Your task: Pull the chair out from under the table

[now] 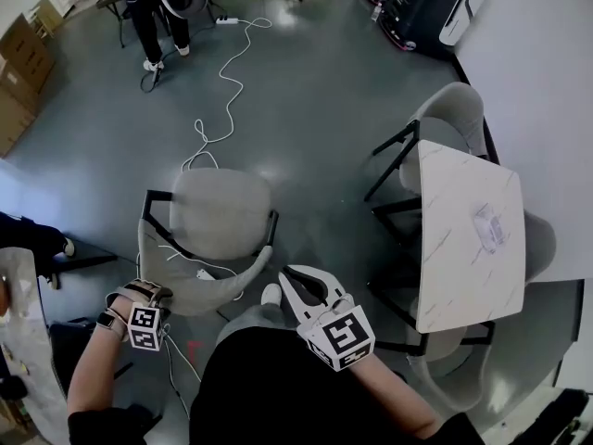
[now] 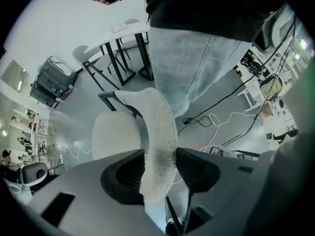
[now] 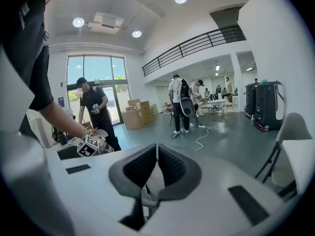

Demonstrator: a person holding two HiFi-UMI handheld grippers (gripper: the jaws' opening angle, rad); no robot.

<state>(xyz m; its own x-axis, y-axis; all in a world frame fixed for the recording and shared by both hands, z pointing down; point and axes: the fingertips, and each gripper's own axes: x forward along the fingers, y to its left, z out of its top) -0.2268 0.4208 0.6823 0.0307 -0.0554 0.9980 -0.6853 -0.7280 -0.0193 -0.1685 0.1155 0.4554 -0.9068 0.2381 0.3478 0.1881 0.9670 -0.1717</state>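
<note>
Two left gripper jaws pinch chair rim, seemingly open floor around.

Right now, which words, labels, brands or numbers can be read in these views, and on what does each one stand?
No text can be read in any view.
Marker cube: only black-and-white square patterns, no letters or numbers.
Packet on the marble-top table: anything printed on it is too blurred to read.
Cardboard boxes: too small to show any print.

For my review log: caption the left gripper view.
Left gripper grips the backrest of the grey chair, clear of the table.
</note>
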